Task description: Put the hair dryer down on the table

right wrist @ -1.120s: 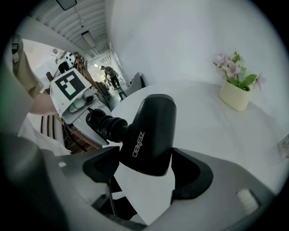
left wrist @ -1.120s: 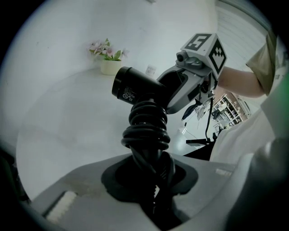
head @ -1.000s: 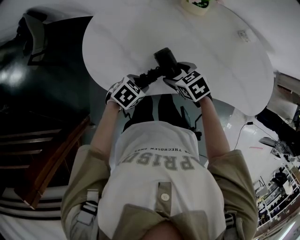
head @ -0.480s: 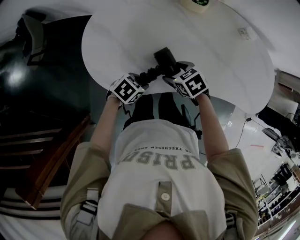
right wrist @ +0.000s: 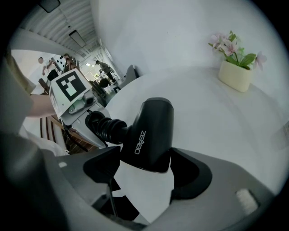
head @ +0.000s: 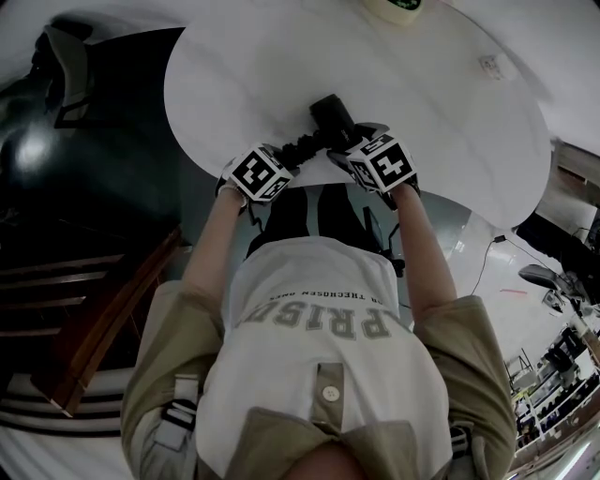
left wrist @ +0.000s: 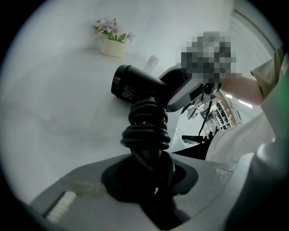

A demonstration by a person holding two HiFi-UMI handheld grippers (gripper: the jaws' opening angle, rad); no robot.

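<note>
White round tabletop (head: 441, 141) is spreading out below me, a flower pot (head: 394, 9) sitting at its twelve o'clock. Toward seven o'clock my left gripper (left wrist: 151, 180) is clamping the coiled cord (left wrist: 145, 133), which I judge springy and apt to slip. At six o'clock the hair dryer (right wrist: 151, 128) is hanging low over the tabletop, possibly touching it. My right gripper (right wrist: 144, 178) is squeezing its stiff, smooth, likely weighty body, the surer hold.

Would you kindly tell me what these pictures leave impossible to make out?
- All views: whether the hair dryer touches the table; its own body hides the underside.
- Head view: flower pot, cut by the top edge.
- Head view: small white item, too small to identify.
</note>
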